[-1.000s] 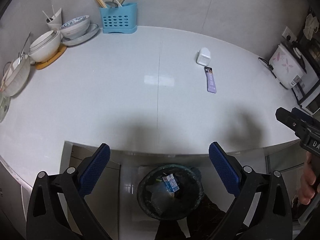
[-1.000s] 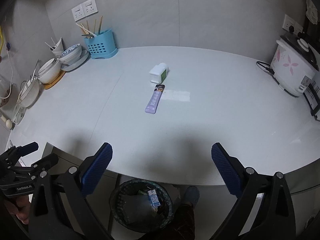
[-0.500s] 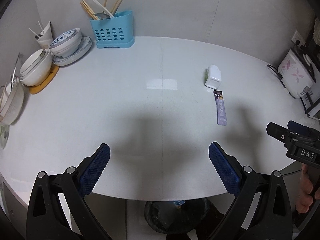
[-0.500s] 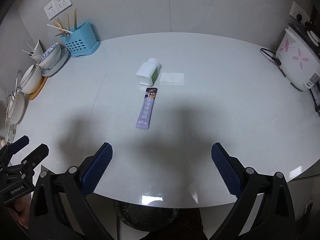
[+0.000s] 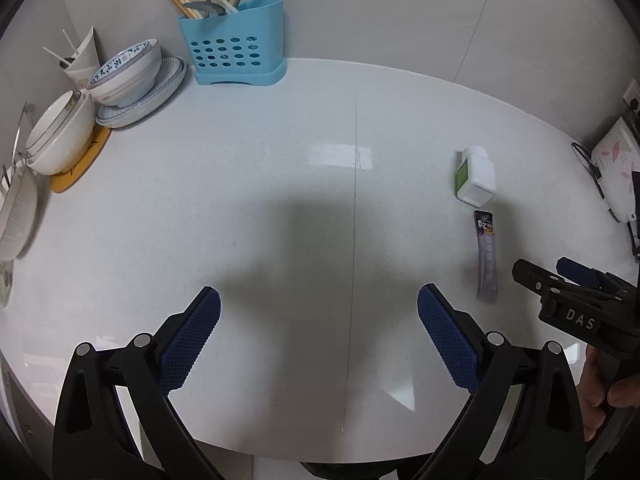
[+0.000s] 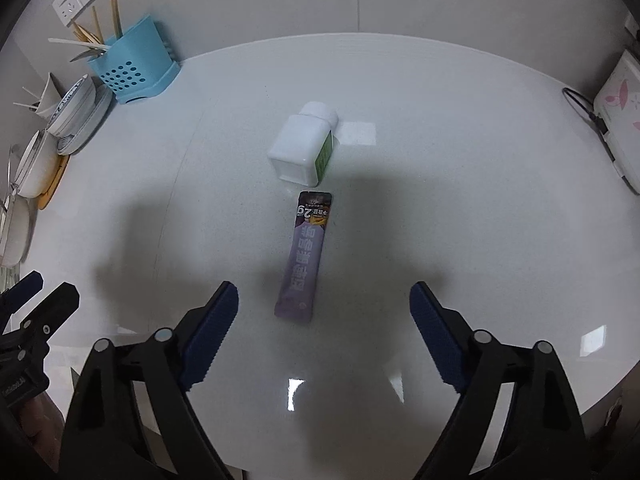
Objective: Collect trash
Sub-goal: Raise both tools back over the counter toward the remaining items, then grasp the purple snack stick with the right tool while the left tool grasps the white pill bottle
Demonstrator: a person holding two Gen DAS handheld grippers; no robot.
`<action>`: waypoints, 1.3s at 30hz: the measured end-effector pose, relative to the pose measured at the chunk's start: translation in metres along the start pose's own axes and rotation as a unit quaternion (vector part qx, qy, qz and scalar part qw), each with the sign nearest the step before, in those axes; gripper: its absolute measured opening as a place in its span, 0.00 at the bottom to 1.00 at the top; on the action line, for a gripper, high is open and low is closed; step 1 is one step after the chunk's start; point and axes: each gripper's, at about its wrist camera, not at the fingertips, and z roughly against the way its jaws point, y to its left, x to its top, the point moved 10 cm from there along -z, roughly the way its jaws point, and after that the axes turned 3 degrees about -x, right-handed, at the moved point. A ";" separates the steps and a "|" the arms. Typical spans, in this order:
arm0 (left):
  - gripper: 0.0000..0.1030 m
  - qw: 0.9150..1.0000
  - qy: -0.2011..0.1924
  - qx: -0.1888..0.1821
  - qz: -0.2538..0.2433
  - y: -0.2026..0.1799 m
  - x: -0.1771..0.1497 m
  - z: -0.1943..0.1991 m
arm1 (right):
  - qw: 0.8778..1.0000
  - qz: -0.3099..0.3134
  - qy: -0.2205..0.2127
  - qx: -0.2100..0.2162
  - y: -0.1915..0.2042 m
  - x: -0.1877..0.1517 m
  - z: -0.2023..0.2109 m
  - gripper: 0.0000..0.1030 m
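- Left gripper (image 5: 318, 336): two glossy black plastic arms with long cut-out slots, each ending in a dark blue pad with a fine cross-hatched grip texture.
- Round silver screw heads sit at the arm joints.
- Right gripper (image 6: 324, 328): same black arms, blue textured pads, silver screws.
- Seen from the left wrist camera, its black body carries white letters "DAS".
- Bare skin of the right hand (image 5: 600, 400) shows beside it.

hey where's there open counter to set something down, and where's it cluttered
Bare counter runs from the blue utensil holder and stacked bowls across to the white bottle. More lies between that bottle and the rice cooker. Crowded: the left back corner with dishes, and the middle strip where the purple sachet lies apart from the bottle.
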 end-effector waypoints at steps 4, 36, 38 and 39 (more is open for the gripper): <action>0.94 1.000 0.011 0.006 0.005 0.007 -0.003 -0.010 | 1.000 -0.001 0.024 -0.006 0.003 0.005 -0.026 0.67; 0.94 0.998 0.014 -0.041 -0.035 -0.087 0.022 -0.044 | 0.999 -0.019 -0.007 -0.040 -0.087 0.005 0.002 0.14; 0.94 0.998 0.012 -0.044 -0.047 -0.106 0.031 -0.049 | 0.999 -0.025 -0.014 -0.042 -0.104 0.007 0.008 0.14; 0.94 0.998 0.012 -0.043 -0.054 -0.115 0.036 -0.052 | 0.999 -0.030 -0.016 -0.040 -0.113 0.007 0.011 0.14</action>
